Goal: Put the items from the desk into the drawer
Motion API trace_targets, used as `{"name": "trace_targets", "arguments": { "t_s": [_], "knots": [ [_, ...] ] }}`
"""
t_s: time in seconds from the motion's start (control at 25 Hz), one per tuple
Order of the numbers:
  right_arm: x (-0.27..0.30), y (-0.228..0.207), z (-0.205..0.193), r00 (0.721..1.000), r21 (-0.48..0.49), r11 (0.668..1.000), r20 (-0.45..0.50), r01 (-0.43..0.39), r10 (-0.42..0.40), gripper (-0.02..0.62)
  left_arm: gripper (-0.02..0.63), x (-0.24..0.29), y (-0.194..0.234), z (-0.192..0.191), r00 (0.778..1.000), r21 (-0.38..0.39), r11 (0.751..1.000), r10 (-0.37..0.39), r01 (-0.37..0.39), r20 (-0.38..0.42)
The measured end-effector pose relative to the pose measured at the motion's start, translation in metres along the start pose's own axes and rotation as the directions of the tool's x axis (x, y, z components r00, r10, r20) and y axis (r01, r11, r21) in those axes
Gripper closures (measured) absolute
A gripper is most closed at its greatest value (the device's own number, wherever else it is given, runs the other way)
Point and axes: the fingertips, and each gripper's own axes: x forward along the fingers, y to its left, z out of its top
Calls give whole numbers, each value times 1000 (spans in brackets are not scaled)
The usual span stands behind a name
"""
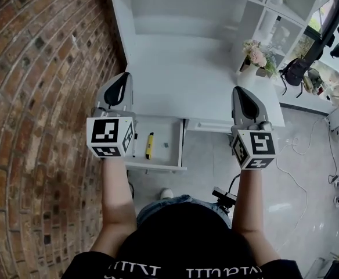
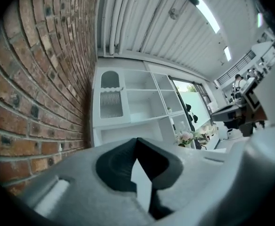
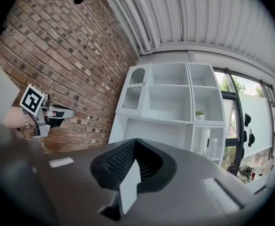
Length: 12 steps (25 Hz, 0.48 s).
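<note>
Your left gripper [image 1: 122, 81] and right gripper [image 1: 243, 96]: jaws together, empty. Desk [image 1: 181, 80] only has flowers [image 1: 256, 54] left; push the lower-middle drawer [image 1: 158, 166] in squarely.

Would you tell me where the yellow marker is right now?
In the head view, the yellow marker lies in the open drawer, left of centre, below the white desk.

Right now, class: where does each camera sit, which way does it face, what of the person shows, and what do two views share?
Head view: on the head, steeply down at desk and open drawer; forearms, left gripper, right gripper show.
Left gripper view: on that gripper, along shut jaws toward shelf unit.
Right gripper view: likewise; left wrist shows.
Shared by both gripper views: shelf unit, brick wall.
</note>
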Motion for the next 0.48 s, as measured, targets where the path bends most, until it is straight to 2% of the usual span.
{"name": "trace_targets", "arguments": {
  "t_s": [0.2, 0.48],
  "knots": [
    [1, 10, 8, 999, -24, 999, 26, -45, 45, 589, 606, -7, -4, 10, 999, 8, 1000, -5, 5, 32],
    [-2, 2, 12, 999, -28, 999, 36, -29, 29, 589, 606, -5, -10, 19, 999, 16, 1000, -15, 15, 53]
  ]
}}
